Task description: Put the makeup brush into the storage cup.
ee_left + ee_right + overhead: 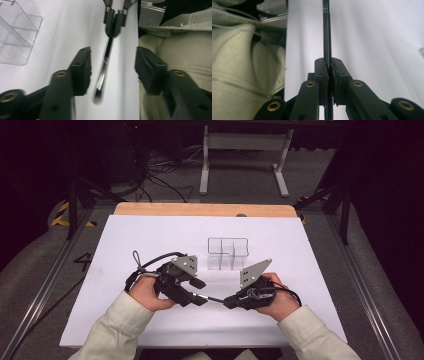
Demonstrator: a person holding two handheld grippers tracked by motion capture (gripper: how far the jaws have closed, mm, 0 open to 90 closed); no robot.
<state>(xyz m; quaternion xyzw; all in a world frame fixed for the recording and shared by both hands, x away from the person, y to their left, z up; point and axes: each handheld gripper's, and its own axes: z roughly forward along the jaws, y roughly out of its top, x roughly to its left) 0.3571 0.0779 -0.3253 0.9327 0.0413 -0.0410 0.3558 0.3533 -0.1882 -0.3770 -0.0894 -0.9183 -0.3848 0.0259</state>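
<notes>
Right gripper (329, 67) pinching one end of a thin black pen (103, 70) — light, stiff, slippery, best gripped mid-barrel — offered between the spread fingers (81, 70) of the left gripper (112, 71).

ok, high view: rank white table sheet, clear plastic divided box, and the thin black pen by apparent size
1. White table sheet, by far the largest.
2. Clear plastic divided box.
3. Thin black pen, smallest; only a short stretch shows between the left gripper and right gripper.

a dark "4" marked on the floor (83, 261) left of the table (125, 240)
</notes>
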